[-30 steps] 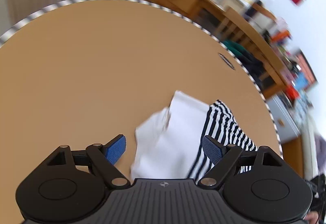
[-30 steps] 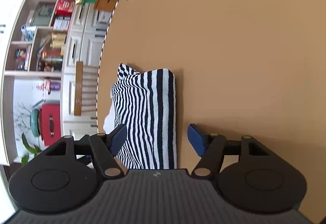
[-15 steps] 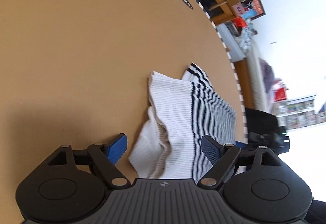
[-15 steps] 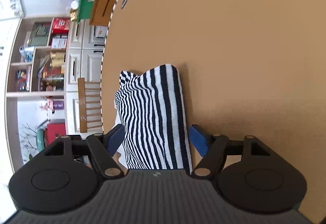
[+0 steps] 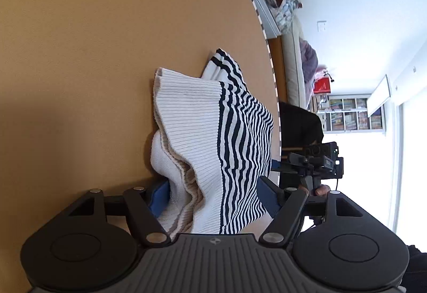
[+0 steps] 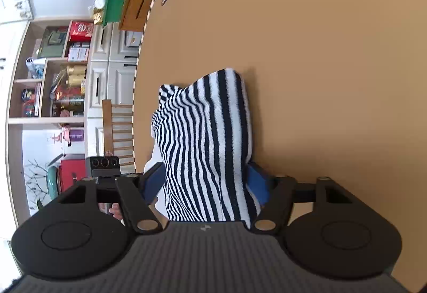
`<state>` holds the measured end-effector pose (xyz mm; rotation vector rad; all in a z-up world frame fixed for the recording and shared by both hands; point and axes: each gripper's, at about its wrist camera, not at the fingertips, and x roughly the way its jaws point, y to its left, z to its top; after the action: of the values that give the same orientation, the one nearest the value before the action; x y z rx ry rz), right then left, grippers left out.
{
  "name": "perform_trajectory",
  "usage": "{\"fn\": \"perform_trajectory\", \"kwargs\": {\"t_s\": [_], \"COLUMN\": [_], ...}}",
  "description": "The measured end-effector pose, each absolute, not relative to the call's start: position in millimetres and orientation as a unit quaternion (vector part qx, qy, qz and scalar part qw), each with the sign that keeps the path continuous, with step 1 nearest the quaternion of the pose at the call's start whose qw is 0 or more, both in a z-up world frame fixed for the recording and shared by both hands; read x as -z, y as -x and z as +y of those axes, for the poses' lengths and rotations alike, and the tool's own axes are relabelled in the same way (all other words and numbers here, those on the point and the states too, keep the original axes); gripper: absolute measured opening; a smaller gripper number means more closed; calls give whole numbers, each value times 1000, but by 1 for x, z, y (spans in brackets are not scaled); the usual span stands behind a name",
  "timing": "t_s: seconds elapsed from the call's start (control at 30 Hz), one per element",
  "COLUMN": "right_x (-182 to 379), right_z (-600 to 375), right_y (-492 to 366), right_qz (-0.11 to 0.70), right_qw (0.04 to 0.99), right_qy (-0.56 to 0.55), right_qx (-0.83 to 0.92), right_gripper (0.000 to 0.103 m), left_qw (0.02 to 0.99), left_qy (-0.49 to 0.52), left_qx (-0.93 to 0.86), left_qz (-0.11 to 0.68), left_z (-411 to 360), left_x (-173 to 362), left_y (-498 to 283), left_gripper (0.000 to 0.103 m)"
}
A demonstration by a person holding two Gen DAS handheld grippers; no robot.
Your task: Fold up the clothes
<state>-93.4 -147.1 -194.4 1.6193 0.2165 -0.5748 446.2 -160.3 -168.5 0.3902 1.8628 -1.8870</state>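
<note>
A folded knit garment [image 5: 213, 133], black-and-white striped with a white ribbed hem, lies on the round tan table [image 5: 80, 53] near its edge. My left gripper [image 5: 213, 197] is rolled on its side at the hem end. Its jaws are closing, one blue pad [image 5: 160, 197] against the white layers on the table side and the other on the stripes. My right gripper [image 6: 204, 183] straddles the garment's [image 6: 208, 127] striped end. Its jaws are closing too, and both pads touch the fabric. Each view shows the other gripper past the table edge.
The table's [image 6: 333, 53] striped rim runs close beside the garment. Beyond it stand a wooden chair [image 6: 117, 130], shelves and cupboards [image 6: 61, 79]. A hand [image 5: 320, 189] holds the right gripper off the edge, with a cluttered desk and sofa behind it.
My left gripper swung down and in to the garment's hem end, and its jaws narrowed around the layers. The right gripper stayed in place while its jaws narrowed on the striped end.
</note>
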Motion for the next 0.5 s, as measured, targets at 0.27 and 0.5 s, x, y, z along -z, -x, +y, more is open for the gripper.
{"fn": "perform_trajectory", "kwargs": {"t_s": [0.27, 0.5], "right_x": [206, 176], "right_z": [-154, -143], "right_y": [77, 59], "right_qz": [118, 157], "right_qw": [634, 664], "right_qy": [-720, -659], "right_qx": [257, 317], "right_gripper": [14, 14], "left_qw": [251, 326], "left_qy": [-162, -197], "left_qx": [677, 677], "left_qz": [673, 630], "left_z": [-172, -158], "left_x": [180, 153], "left_y": [-427, -410], "left_gripper": [22, 20]}}
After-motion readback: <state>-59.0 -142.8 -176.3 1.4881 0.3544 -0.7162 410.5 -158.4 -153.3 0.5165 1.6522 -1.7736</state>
